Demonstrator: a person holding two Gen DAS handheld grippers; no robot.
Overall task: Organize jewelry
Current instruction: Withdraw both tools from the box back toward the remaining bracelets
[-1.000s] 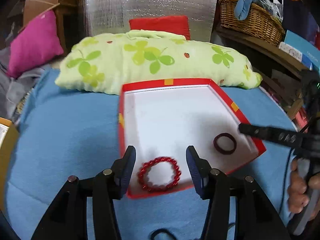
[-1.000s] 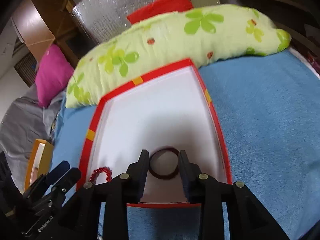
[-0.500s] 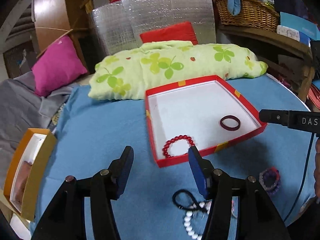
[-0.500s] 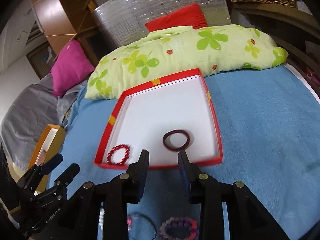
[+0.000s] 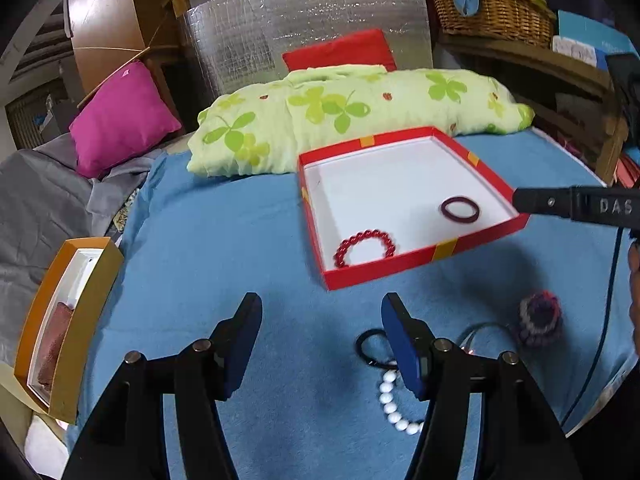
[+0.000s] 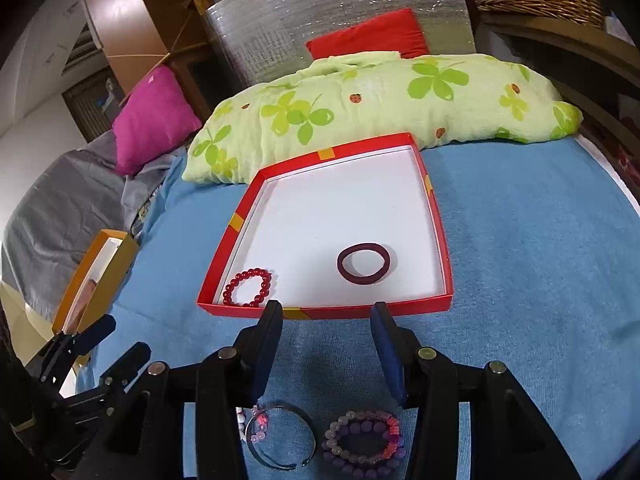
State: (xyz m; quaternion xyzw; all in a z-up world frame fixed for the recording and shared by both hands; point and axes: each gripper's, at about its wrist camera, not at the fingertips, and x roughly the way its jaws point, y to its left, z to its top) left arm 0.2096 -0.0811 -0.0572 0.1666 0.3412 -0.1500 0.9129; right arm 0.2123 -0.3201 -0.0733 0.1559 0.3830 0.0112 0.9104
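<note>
Both claws have pulled back from the red box [image 6: 434,216]; the left claw [image 5: 322,314] and right claw [image 6: 326,320] have just been opening, with nothing between them; the red bead bracelet [image 6: 247,287] and dark hair band [image 6: 363,263] lie in the box ahead; purple bracelet [image 6: 362,438] lies under the right claw on the blue bed [image 6: 540,280].

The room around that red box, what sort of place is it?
Probably a bedroom at home: the red box sits on a blue bedspread, with a clover-print pillow and pink cushion behind, and a wicker basket on a shelf.
</note>
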